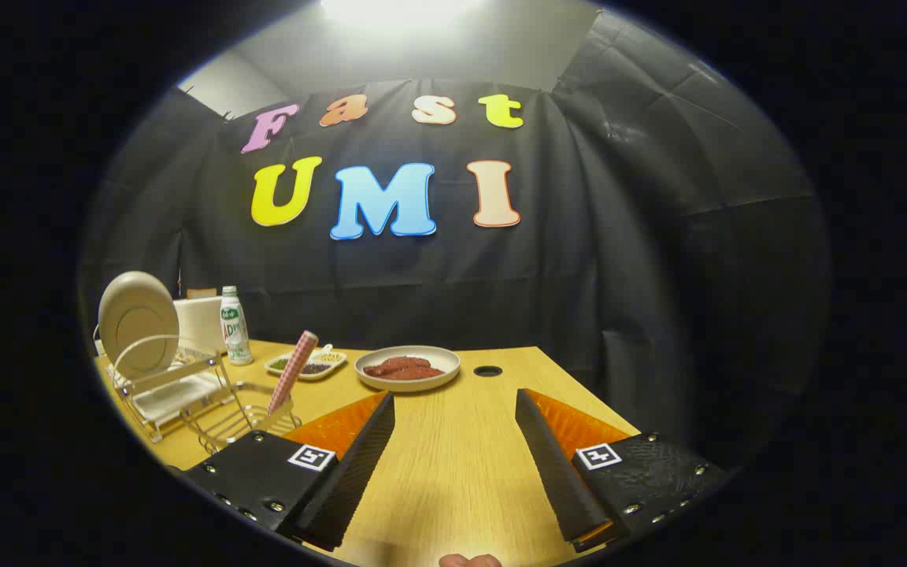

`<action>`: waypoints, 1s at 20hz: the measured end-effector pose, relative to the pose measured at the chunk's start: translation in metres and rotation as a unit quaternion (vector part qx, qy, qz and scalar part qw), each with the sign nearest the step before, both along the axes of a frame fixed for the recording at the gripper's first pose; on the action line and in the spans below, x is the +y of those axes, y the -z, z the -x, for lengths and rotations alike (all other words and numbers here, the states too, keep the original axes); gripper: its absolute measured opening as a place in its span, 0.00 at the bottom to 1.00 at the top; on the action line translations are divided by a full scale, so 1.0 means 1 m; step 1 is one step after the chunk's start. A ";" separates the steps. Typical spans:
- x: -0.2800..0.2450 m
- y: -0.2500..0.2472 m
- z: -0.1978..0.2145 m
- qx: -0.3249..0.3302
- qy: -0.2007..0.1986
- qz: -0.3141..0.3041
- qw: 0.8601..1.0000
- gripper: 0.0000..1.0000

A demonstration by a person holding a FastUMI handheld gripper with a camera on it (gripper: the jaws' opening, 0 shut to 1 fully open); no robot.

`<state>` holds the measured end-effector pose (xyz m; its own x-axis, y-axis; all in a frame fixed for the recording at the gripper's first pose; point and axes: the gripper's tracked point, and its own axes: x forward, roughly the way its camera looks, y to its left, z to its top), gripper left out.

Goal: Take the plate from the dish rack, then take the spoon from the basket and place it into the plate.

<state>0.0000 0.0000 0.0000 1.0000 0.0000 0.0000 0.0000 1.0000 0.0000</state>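
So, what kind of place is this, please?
Probably a staged kitchen table in a recording booth: a dish rack holding a plate, a dish of food, black cloth behind. The gripper is open over bare tabletop.

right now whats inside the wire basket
A spoon with a red checked handle stands tilted in the wire basket; its bowl end is hidden low inside. The open tool holds nothing.

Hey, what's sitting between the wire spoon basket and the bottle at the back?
In the gripper view, only bare wooden table separates the wire basket from the green-labelled bottle. The gripper fingers are open.
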 end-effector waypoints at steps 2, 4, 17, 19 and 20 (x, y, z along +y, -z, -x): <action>0.009 -0.031 0.000 -0.014 -0.003 0.009 1.000 0.96; 0.023 -0.062 0.010 -0.014 -0.004 0.019 1.000 0.96; 0.077 -0.247 0.093 -0.061 0.034 -0.007 0.998 0.96; 0.089 -0.259 0.091 -0.062 0.035 -0.012 0.997 0.95; 0.096 -0.264 0.092 -0.062 0.032 -0.013 0.997 0.95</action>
